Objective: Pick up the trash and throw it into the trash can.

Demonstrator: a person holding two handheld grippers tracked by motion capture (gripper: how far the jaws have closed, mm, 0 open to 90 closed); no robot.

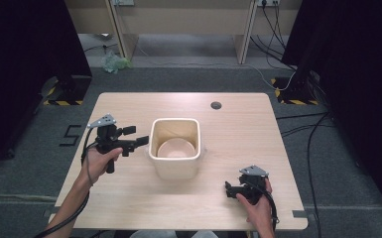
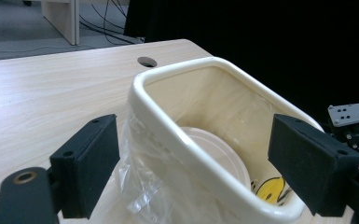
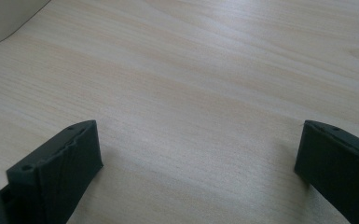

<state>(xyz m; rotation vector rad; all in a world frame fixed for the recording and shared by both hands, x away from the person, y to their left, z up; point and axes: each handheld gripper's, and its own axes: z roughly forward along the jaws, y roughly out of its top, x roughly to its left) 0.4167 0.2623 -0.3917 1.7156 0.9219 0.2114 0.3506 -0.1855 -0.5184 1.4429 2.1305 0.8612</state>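
A cream, square-mouthed bin [image 1: 175,169] stands at the middle of the wooden table [image 1: 238,134]. A pale round plate [image 1: 176,148] lies inside it. In the left gripper view the bin's rim [image 2: 177,70] is close, with the plate [image 2: 219,149] and a yellow smiley print [image 2: 272,189] inside. Clear plastic film [image 2: 144,186] hangs over its near wall. My left gripper [image 1: 138,136] is just left of the bin, pointing at it. It is open [image 2: 198,154], jaws spread either side of the bin's near corner. My right gripper [image 1: 229,190] rests low at the front right, open [image 3: 200,149] over bare wood.
A round cable hole [image 1: 216,105] sits near the table's far edge. The bin's corner [image 3: 0,18] shows at the upper left of the right gripper view. Beyond the table are a desk, cables, black stands and a green bag [image 1: 114,62] on the floor.
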